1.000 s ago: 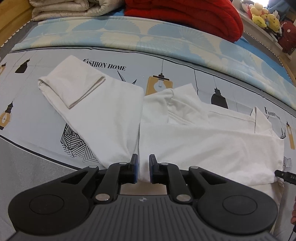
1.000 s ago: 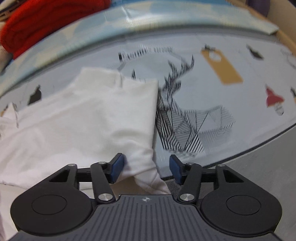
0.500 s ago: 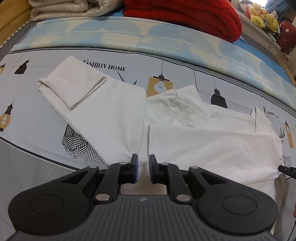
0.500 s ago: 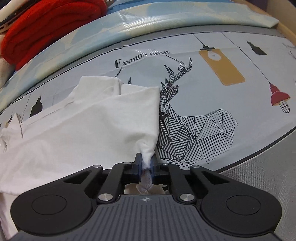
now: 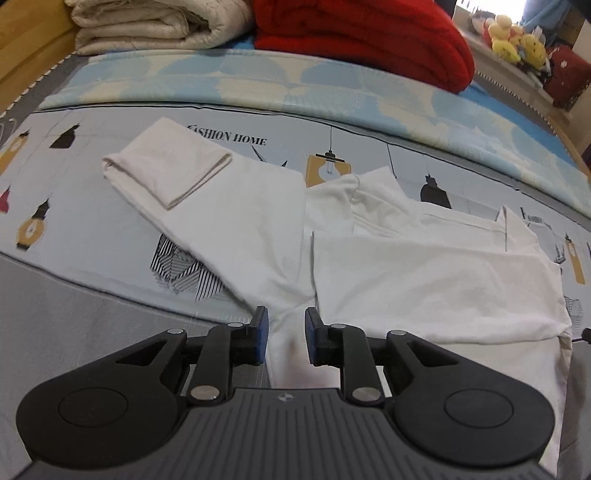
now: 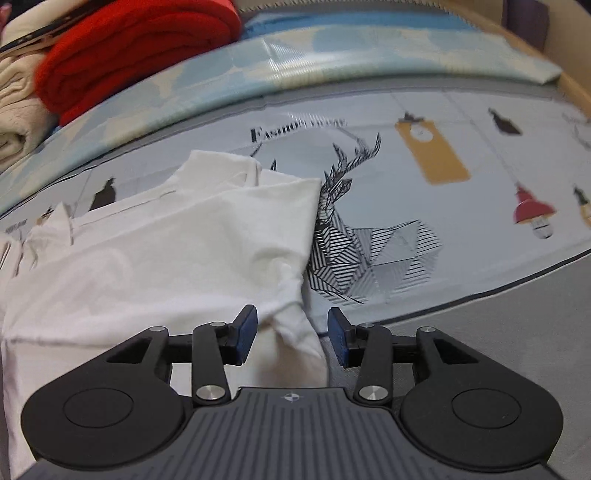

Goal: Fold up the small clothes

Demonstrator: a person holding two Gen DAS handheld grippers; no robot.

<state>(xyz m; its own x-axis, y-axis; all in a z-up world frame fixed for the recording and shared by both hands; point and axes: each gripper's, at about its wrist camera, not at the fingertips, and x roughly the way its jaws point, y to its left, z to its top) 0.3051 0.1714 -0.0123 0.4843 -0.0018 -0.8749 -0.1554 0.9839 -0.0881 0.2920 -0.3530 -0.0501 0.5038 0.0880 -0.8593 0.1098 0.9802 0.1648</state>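
A white garment (image 5: pixel 424 280) lies spread on the printed bed sheet (image 5: pixel 92 229), one long part ending in a folded cuff (image 5: pixel 166 173) at the upper left. My left gripper (image 5: pixel 286 332) hangs over the garment's near edge. Its jaws are opening, and white cloth lies between the pads without being pinched. In the right wrist view the same garment (image 6: pixel 166 266) fills the left half. My right gripper (image 6: pixel 291 338) is over its near right corner. Those jaws are opening too, and the bunched corner (image 6: pixel 299 332) sits loose between the fingers.
A red blanket (image 5: pixel 362 40) and a beige quilt (image 5: pixel 155 26) are stacked at the far side of the bed. Plush toys (image 5: pixel 513 37) sit beyond, at the far right. A grey mat (image 5: pixel 74 302) borders the sheet's near edge.
Half a second ago the right gripper closed on the garment's corner; now its jaws stand apart and the corner is free. The left jaws have widened. The top layer's left edge has shifted right.
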